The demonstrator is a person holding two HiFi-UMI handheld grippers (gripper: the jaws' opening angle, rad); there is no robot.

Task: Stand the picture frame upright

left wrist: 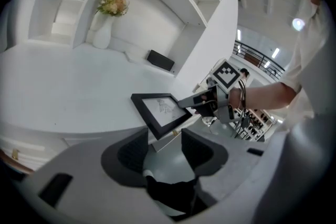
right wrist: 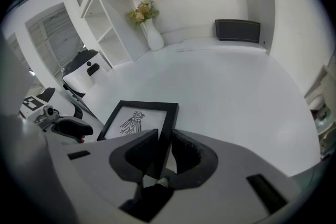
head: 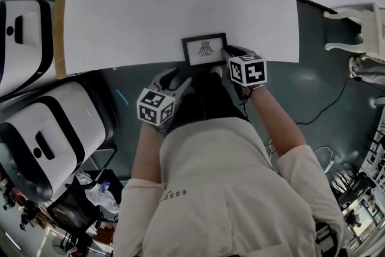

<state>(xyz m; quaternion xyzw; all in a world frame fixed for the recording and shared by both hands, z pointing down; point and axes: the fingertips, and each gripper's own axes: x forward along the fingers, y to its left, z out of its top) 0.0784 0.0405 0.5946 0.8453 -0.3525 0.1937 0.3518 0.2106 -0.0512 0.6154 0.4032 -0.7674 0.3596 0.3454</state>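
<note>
While the right gripper (right wrist: 164, 147) is clamping the right rail of the black-rimmed rectangular picture frame (right wrist: 137, 122) at the near edge of the white table (head: 150, 9), the left gripper (left wrist: 164, 145) is holding its jaws apart, empty. One-sided pinch is likely risking pivot and a fall off the edge.

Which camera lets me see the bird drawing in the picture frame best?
The right gripper view: the picture frame is close and its bird-like drawing clear, with the right gripper clamped on its edge. The head view shows it small, at the table edge; the left gripper view shows the drawing faint and slanted.
</note>
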